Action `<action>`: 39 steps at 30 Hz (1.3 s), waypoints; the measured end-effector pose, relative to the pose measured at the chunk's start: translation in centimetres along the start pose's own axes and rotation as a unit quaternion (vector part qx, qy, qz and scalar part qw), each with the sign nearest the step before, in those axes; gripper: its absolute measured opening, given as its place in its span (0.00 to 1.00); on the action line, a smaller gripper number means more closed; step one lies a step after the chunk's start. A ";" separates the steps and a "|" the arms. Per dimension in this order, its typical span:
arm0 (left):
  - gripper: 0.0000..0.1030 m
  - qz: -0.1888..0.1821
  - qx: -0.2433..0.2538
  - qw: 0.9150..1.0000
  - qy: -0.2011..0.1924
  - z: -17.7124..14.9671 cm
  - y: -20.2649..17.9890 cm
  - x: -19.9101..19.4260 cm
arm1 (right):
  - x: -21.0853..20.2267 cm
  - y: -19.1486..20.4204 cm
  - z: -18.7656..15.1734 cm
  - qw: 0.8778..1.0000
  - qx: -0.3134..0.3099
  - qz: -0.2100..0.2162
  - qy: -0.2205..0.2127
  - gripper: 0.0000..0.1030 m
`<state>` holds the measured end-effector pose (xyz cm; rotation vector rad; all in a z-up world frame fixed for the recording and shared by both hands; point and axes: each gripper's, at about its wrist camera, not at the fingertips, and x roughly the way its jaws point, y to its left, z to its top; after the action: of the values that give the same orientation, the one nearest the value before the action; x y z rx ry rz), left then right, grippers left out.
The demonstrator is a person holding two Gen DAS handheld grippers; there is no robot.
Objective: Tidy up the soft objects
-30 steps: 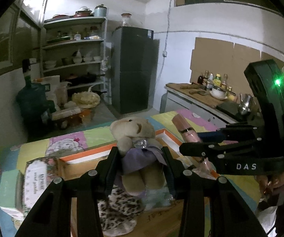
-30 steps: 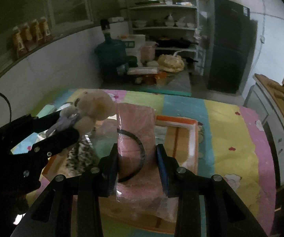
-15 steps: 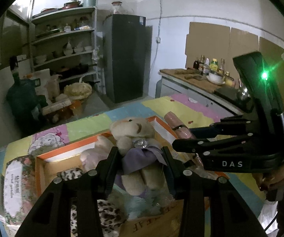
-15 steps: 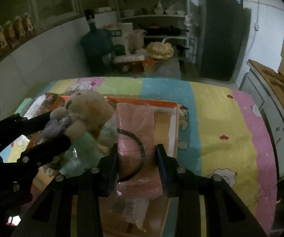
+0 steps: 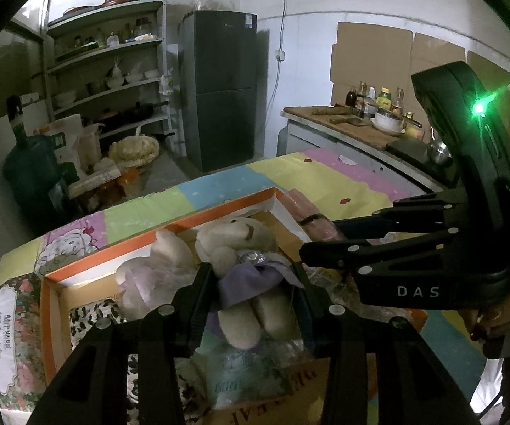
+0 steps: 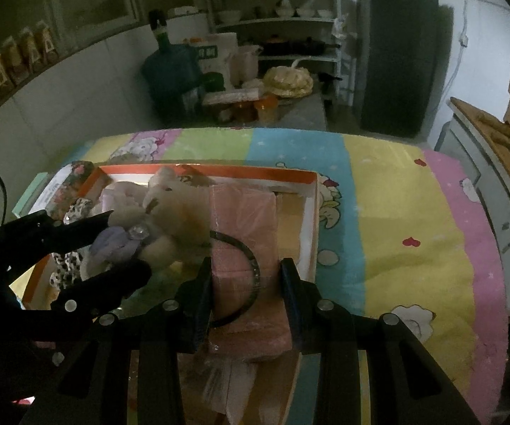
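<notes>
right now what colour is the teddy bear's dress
Pale purple dress on the beige teddy bear; clearest in the left wrist view.

"DAS" in white letters on the right gripper (image 5: 320, 239) body

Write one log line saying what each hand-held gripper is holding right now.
left hand-held gripper: shut on teddy bear | right hand-held gripper: shut on pink towel pack | both over orange box

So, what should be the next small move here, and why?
Probably lower both items into the orange box and release. The left gripper grips the teddy bear, the right gripper grips the pink bundle, both over the box.
</notes>
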<state>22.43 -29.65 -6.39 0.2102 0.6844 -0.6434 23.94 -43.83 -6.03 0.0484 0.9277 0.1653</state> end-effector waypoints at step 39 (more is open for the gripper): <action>0.65 0.016 -0.015 0.998 -0.065 -0.6 1.2 -6.1 | -4.3 1.7 -0.6 0.997 0.015 0.012 -0.069 0.58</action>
<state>19.26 -25.52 -2.91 0.1502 0.5640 -0.6111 20.71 -42.84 -2.80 0.0974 0.7916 0.1672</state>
